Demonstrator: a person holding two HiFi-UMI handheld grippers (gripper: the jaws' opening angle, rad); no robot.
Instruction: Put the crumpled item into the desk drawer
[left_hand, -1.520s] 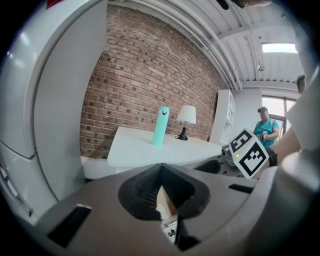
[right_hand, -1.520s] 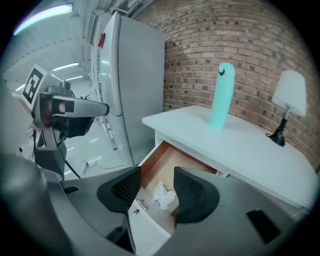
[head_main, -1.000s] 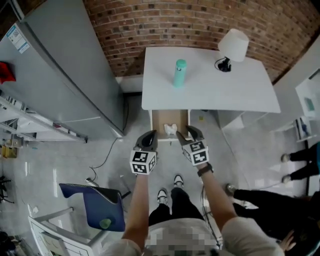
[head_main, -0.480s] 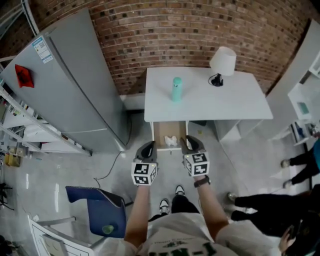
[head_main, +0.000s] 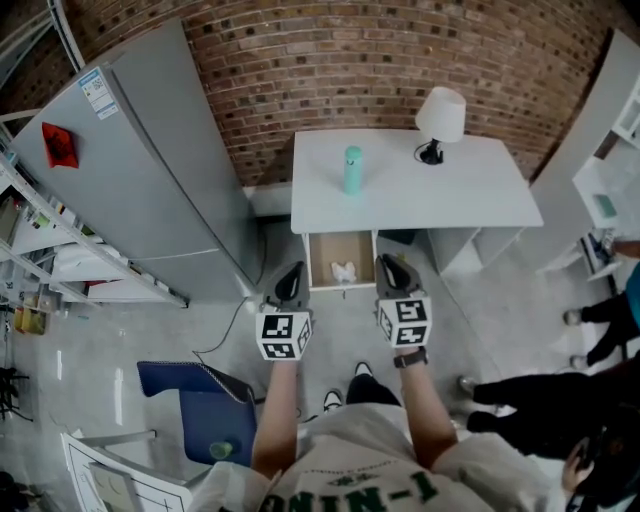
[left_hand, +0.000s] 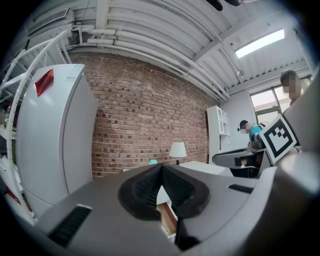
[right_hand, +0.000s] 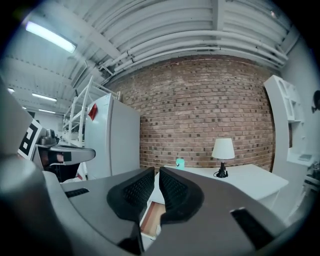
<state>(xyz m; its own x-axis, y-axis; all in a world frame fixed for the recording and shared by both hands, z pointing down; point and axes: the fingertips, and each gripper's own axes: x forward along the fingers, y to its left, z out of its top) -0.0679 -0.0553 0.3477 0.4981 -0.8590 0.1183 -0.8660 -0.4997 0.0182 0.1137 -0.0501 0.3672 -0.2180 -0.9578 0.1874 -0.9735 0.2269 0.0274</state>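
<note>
The crumpled white item (head_main: 344, 271) lies inside the open desk drawer (head_main: 322, 262), which sticks out from under the white desk (head_main: 470, 200). Both grippers hover in front of the drawer, apart from it. My left gripper (head_main: 291, 272) is off the drawer's left front corner, pads together and empty; in the left gripper view (left_hand: 161, 167) the wooden drawer (left_hand: 167, 221) shows below it. My right gripper (head_main: 388, 262) is off the right front corner. Its jaws are closing, with a thin slit left and nothing between them (right_hand: 156, 172).
A teal bottle (head_main: 352, 169) and a white lamp (head_main: 440, 113) stand on the desk. A grey fridge (head_main: 150, 170) is at the left, with a brick wall behind. A blue chair (head_main: 205, 410) is at lower left. A person's legs (head_main: 530, 400) are on the floor at right.
My right gripper has drawn back from the drawer and its jaws have narrowed from wide open. The crumpled item stays in the drawer. The head view has shifted.
</note>
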